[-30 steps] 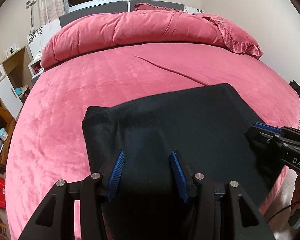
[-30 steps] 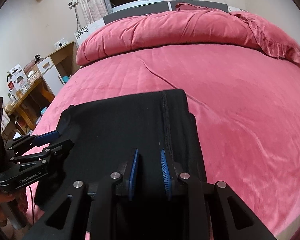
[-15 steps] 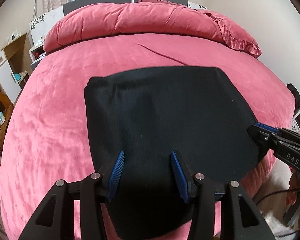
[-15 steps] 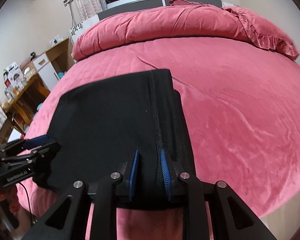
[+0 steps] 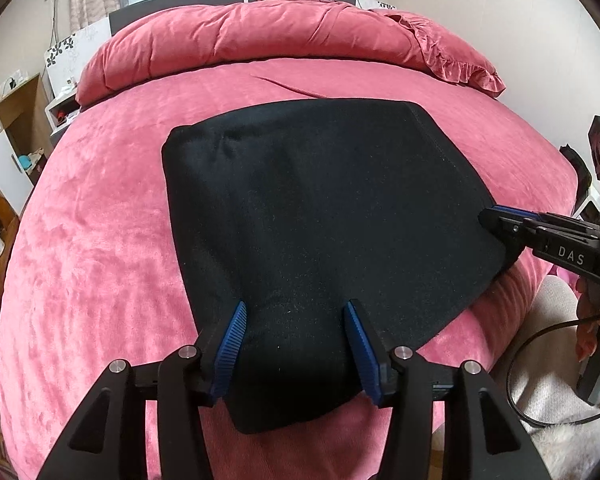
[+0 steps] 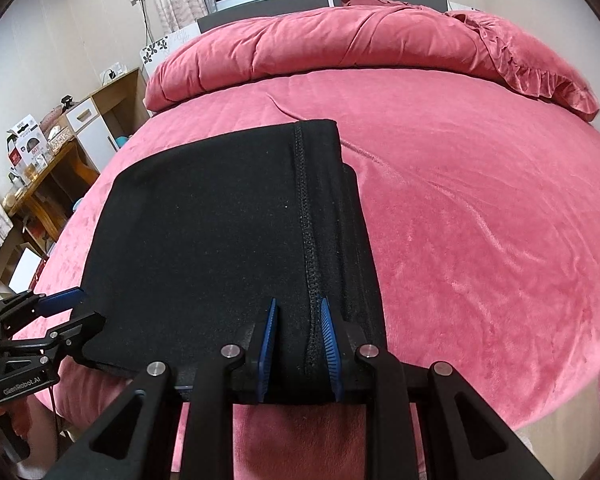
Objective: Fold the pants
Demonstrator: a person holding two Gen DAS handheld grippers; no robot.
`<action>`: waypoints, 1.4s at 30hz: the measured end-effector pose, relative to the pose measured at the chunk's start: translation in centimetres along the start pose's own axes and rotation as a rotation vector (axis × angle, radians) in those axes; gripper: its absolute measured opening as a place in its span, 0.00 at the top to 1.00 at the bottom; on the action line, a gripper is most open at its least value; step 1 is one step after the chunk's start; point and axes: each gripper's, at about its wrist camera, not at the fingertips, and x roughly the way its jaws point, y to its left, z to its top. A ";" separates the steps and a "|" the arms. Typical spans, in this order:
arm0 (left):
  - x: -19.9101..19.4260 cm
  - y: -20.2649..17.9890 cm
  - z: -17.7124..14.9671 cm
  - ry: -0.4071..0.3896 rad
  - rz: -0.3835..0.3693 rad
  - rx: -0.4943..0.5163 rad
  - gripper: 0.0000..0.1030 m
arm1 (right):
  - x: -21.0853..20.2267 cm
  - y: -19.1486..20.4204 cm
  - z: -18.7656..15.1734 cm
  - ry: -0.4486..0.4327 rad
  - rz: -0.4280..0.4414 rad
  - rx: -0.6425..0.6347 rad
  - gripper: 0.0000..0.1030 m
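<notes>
Now pants (image 5: 320, 220) lie between both jaws.

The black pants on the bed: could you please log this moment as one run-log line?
stage: fold pants | black pants: folded flat on pink bed | left gripper: open, straddling near edge | right gripper: fingers astride stitched seam, grip unclear

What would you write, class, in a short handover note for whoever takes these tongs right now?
Left tongs: open, straddling the near left edge of the pants.
Right tongs: shut on the near right edge, at the seam.
Pants: a folded black rectangle, flat on the pink bed, near edge hanging over the bed's rim.
Done: folds so far.
Left: probably release, or one more fold.
</notes>
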 end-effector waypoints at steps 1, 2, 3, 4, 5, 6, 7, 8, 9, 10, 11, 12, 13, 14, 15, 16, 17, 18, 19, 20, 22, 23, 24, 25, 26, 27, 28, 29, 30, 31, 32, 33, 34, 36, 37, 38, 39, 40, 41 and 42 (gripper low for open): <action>-0.1 0.1 -0.1 0.000 0.001 0.001 0.49 | 0.0 -0.1 0.0 -0.002 0.003 0.003 0.78; -0.1 0.1 -0.1 0.002 0.000 0.001 0.49 | 0.0 -0.1 -0.1 -0.002 0.003 0.003 0.78; -0.2 0.2 -0.1 0.003 -0.001 -0.002 0.49 | 0.0 0.0 0.0 -0.002 0.003 0.001 0.78; -0.2 0.2 0.1 0.005 -0.004 -0.005 0.48 | 0.0 0.0 -0.1 -0.002 0.001 -0.002 0.78; -0.3 0.4 0.1 0.005 -0.006 -0.012 0.47 | 0.0 0.1 -0.1 -0.002 0.000 -0.005 0.78; -0.3 0.5 0.0 0.005 -0.009 -0.022 0.46 | 0.0 0.1 0.0 -0.002 -0.001 -0.005 0.78; -0.4 0.7 0.0 0.005 -0.013 -0.031 0.46 | 0.0 0.1 -0.1 -0.003 0.002 -0.003 0.78; -0.5 0.8 0.0 0.004 -0.018 -0.038 0.46 | -0.1 0.1 0.0 -0.004 0.004 0.001 0.77; -0.7 0.9 -0.1 0.004 -0.023 -0.045 0.46 | -0.1 0.1 0.0 -0.005 0.006 0.007 0.77; -0.8 1.1 -0.1 0.003 -0.029 -0.055 0.46 | -0.3 0.0 0.0 -0.007 0.007 0.014 0.77; -1.1 1.4 -0.1 0.003 -0.039 -0.071 0.46 | -0.4 0.1 0.0 -0.005 0.003 0.019 0.77; -1.4 1.9 -0.2 -0.002 -0.053 -0.094 0.46 | -0.5 0.1 0.0 -0.003 0.000 0.018 0.77; -1.6 2.3 -0.2 -0.005 -0.060 -0.106 0.45 | -0.6 0.2 0.1 0.000 -0.006 0.016 0.76; -1.9 3.1 -0.4 -0.009 -0.071 -0.130 0.45 | -0.8 0.3 0.1 0.001 -0.009 0.016 0.75; -2.2 3.7 -0.5 -0.014 -0.078 -0.149 0.45 | -1.0 0.3 0.1 0.001 -0.012 0.016 0.70; -2.4 4.2 -0.7 -0.018 -0.079 -0.165 0.43 | -1.3 0.4 0.1 0.004 -0.018 0.015 0.62; -2.6 5.0 -0.8 -0.022 -0.073 -0.183 0.41 | -1.5 0.5 0.1 0.006 -0.025 0.013 0.58; -2.7 6.0 -1.0 -0.022 -0.065 -0.209 0.39 | -1.7 0.5 0.1 0.008 -0.045 0.012 0.51; -2.7 6.8 -1.1 -0.021 -0.064 -0.234 0.39 | -2.0 0.4 0.1 0.007 -0.067 0.012 0.48; -2.5 7.6 -1.3 -0.014 -0.072 -0.270 0.38 | -2.2 0.2 0.0 0.008 -0.072 0.019 0.48; -1.9 9.3 -1.6 0.009 -0.125 -0.359 0.36 | -2.3 -0.5 -0.1 0.017 -0.047 0.048 0.44; -1.4 9.9 -1.8 0.024 -0.159 -0.399 0.35 | -2.2 -1.2 -0.1 0.028 -0.013 0.078 0.42; -0.7 10.4 -1.9 0.040 -0.193 -0.435 0.34 | -1.9 -1.8 0.0 0.042 0.009 0.103 0.37; -0.3 10.7 -1.9 0.048 -0.211 -0.457 0.33 | -1.6 -2.4 0.1 0.055 0.024 0.129 0.36; 0.1 10.9 -2.0 0.053 -0.233 -0.480 0.33 | -1.3 -3.1 0.3 0.064 0.037 0.158 0.36; 0.3 11.1 -2.0 0.054 -0.263 -0.497 0.32 | -1.0 -3.7 0.4 0.071 0.057 0.194 0.35; 0.5 11.3 -2.0 0.051 -0.294 -0.508 0.32 | -0.5 -4.5 0.6 0.085 0.086 0.233 0.34; 0.6 11.3 -2.0 0.051 -0.309 -0.511 0.31 | -0.1 -4.9 0.6 0.100 0.112 0.265 0.34; 0.8 11.3 -1.9 0.056 -0.344 -0.508 0.31 | 0.4 -5.4 0.7 0.114 0.138 0.295 0.34; 1.0 11.2 -1.8 0.062 -0.373 -0.502 0.31 | 1.2 -6.1 0.7 0.132 0.185 0.336 0.33; 1.3 11.1 -1.7 0.072 -0.400 -0.494 0.31 | 1.6 -6.4 0.7 0.140 0.209 0.354 0.31; 1.6 11.0 -1.5 0.082 -0.421 -0.483 0.31 | 2.1 -6.9 0.8 0.150 0.233 0.369 0.30; 1.8 10.9 -1.4 0.086 -0.427 -0.478 0.31 | 2.7 -7.2 1.0 0.160 0.251 0.376 0.30; 2.7 10.9 -1.2 0.110 -0.443 -0.478 0.27 | 3.8 -8.0 1.3 0.189 0.294 0.402 0.30; 3.1 11.0 -1.1 0.115 -0.453 -0.485 0.24 | 4.1 -7.9 1.3 0.196 0.308 0.413 0.30; 3.4 11.2 -1.0 0.121 -0.468 -0.494 0.24 | 4.5 -8.3 1.4 0.203 0.330 0.429 0.30; 3.9 11.3 -0.9 0.132 -0.492 -0.502 0.24 | 4.9 -8.5 1.5 0.212 0.350 0.442 0.30; 4.3 11.3 -0.6 0.143 -0.516 -0.509 0.24 | 5.4 -8.6 1.5 0.219 0.369 0.450 0.30; 5.0 11.2 -0.5 0.167 -0.556 -0.520 0.24 | 5.9 -8.6 1.6 0.222 0.387 0.455 0.30; 5.6 11.2 -0.4 0.186 -0.571 -0.526 0.24 | 6.2 -8.5 1.6 0.222 0.396 0.460 0.30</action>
